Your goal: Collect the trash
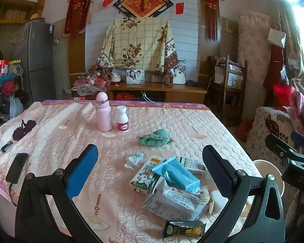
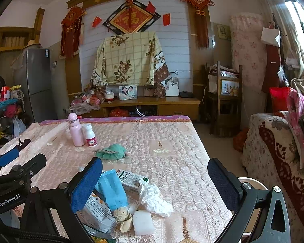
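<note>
From the left wrist: the left hand-held gripper (image 1: 150,174) hangs wide and empty over the trash heap (image 1: 172,186) on the bench (image 1: 202,121); picking looks about to start, the blue packet (image 1: 175,175) nearest.

From the right wrist: the right hand-held gripper (image 2: 155,186) gapes empty above the crumpled tissue (image 2: 154,199). The bin (image 2: 253,184) beside the bench shows only its rim; contents unseen.

Both the left claw (image 1: 150,164) and the right claw (image 2: 155,179) are showing black frames, silver screws and blue textured fingers (image 1: 82,174); white "GenRobot.AI" lettering is marking the left one.
</note>
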The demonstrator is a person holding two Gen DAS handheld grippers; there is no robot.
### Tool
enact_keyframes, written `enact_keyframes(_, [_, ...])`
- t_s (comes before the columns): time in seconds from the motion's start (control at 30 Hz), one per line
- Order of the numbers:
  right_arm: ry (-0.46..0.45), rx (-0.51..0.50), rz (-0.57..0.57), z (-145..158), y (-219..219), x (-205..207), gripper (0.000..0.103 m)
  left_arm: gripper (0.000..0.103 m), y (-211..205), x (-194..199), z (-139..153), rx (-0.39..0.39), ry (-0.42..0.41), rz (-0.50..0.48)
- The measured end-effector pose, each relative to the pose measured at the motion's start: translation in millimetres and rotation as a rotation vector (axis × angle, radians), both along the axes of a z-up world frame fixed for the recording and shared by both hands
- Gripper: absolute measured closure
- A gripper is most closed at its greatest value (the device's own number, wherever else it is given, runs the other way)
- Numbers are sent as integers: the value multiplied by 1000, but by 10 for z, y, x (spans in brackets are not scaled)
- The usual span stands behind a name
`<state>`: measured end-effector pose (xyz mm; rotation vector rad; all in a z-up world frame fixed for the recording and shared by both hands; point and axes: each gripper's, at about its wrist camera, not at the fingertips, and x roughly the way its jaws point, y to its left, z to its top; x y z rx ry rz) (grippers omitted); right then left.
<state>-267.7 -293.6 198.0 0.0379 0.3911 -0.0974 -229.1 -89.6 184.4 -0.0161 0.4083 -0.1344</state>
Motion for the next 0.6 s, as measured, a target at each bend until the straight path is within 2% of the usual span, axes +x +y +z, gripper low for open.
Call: enact_keyframes(0.6, [5,3,-2,7,-31,25,0,1,47,23,44,-11,-6,10])
